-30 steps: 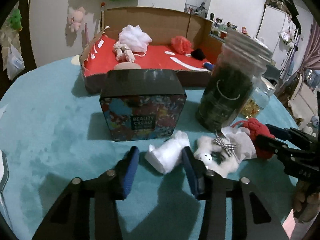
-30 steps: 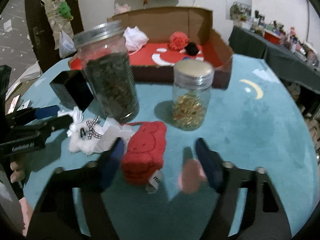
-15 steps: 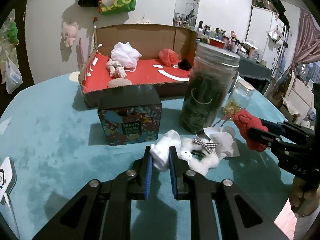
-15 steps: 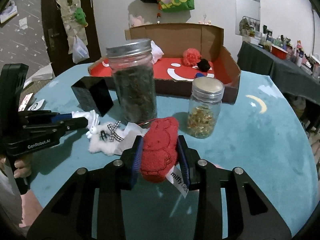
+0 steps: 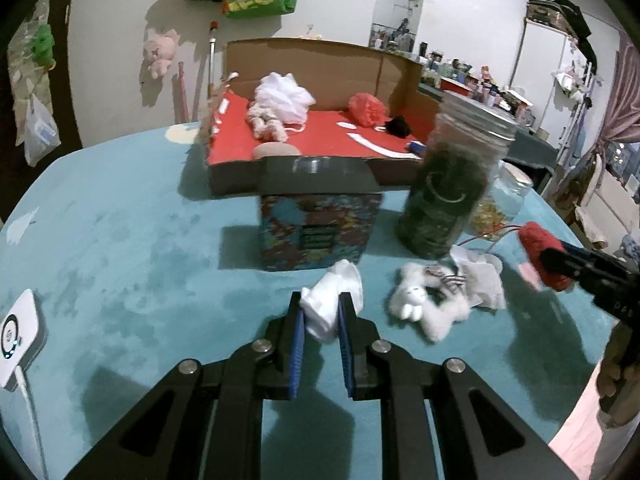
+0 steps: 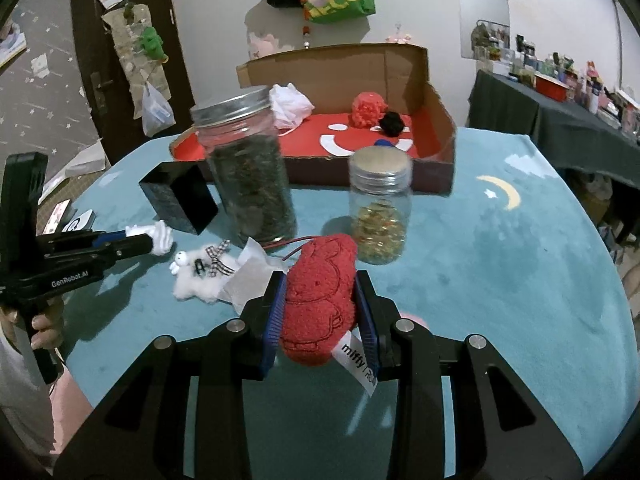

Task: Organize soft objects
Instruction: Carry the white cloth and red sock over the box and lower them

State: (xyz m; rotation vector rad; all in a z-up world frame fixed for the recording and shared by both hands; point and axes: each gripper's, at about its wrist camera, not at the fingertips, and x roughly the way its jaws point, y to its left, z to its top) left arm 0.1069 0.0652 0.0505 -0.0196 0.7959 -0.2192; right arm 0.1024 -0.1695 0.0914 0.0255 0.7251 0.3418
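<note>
My left gripper (image 5: pixel 320 306) is shut on a small white soft toy (image 5: pixel 332 300), lifted just above the teal table. My right gripper (image 6: pixel 320 286) is shut on a red plush pouch (image 6: pixel 320 300) with a white tag, also raised off the cloth. A white fluffy bunny with a checked bow (image 5: pixel 428 304) and a white cloth (image 5: pixel 480 276) lie on the table between the two grippers. At the back stands an open cardboard box with a red floor (image 5: pixel 320 132); a white pouf, a red pompom (image 5: pixel 366 108) and a black ball lie inside it.
A tall jar of dark leaves (image 6: pixel 248 184), a smaller jar of yellow bits (image 6: pixel 380 216) and a black patterned box (image 5: pixel 318 224) stand in front of the cardboard box. A white device (image 5: pixel 18 336) lies at the table's left edge. A hand (image 6: pixel 44 320) grips the left tool.
Both grippers closed from open: the left onto the white toy, the right onto the red pouch. Both then lifted their objects slightly off the table.
</note>
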